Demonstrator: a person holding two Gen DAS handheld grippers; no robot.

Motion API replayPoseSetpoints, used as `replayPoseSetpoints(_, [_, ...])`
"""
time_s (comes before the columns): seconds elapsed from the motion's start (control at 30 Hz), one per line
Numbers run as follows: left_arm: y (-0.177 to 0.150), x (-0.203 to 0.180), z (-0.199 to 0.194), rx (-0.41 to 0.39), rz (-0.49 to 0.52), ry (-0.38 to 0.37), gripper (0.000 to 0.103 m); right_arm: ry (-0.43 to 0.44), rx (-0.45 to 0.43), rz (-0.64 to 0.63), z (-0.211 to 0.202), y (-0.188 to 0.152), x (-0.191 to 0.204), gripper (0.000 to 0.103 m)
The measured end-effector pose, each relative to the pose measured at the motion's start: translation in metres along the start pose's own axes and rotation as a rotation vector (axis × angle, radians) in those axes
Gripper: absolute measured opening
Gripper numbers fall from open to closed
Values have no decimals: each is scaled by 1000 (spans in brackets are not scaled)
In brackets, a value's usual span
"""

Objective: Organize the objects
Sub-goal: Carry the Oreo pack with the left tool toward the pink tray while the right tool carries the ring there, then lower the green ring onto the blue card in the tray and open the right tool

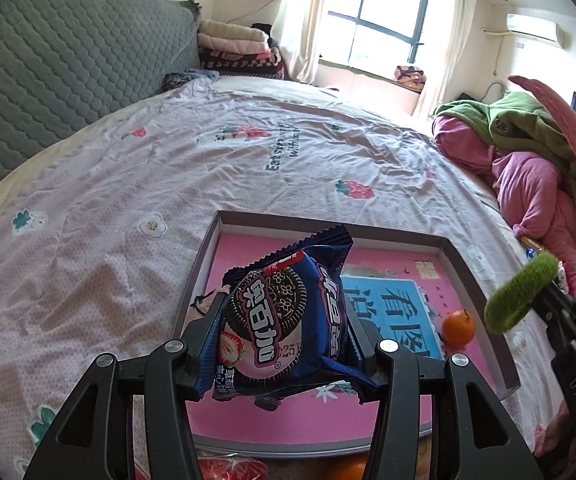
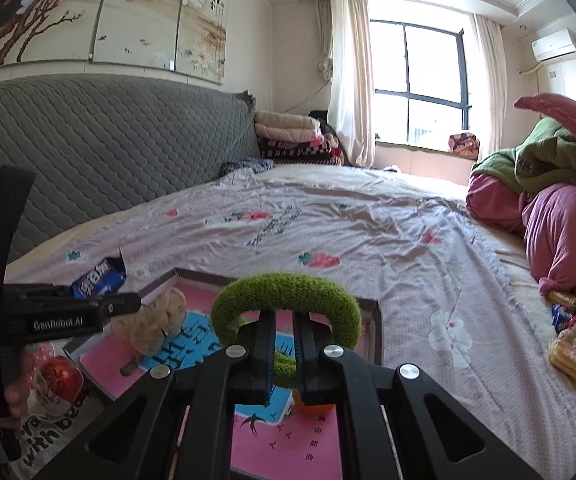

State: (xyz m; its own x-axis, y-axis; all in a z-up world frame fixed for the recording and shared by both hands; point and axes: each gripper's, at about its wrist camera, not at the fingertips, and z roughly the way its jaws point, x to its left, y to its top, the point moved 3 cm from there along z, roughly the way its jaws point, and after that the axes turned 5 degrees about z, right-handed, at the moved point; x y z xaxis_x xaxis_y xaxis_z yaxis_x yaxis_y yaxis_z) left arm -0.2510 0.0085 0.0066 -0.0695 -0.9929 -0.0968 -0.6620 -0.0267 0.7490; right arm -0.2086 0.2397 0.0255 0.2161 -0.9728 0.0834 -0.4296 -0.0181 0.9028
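Observation:
My left gripper (image 1: 284, 320) is shut on a blue Oreo cookie packet (image 1: 284, 320) and holds it above a shallow grey-rimmed box (image 1: 468, 264) with a pink picture bottom. A small orange (image 1: 458, 327) lies in the box at its right. My right gripper (image 2: 284, 344) is shut on a fuzzy green ring (image 2: 288, 292) and holds it over the same box (image 2: 376, 320); the orange (image 2: 314, 407) shows just below its fingers. The green ring (image 1: 522, 294) and right gripper also show at the right of the left wrist view. The left gripper with the packet (image 2: 98, 280) shows at the left of the right wrist view.
The box lies on a bed with a pale pink printed sheet (image 1: 168, 184). A cream fluffy object (image 2: 156, 320) lies in the box. A red round item (image 2: 58, 376) lies left of the box. Snack packets (image 2: 572, 344) and piled pink and green bedding (image 2: 548, 200) lie at the right. A grey headboard (image 1: 68, 60) is behind.

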Motion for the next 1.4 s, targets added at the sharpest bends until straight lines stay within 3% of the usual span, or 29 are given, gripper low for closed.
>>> replayPoseSetpoints(0.47, [-16,-3,19,79,24,18,53,41,95,-15,17,-20,10,8])
replayPoseSetpoints(1.03, [-35,-23,29,150,98,40,53,64,269,-19,33,-48,19,8])
replayPoseSetpoints(1.4, [-37,-26,35,175,108,55,53,81,308,-15,32,-54,23,9])
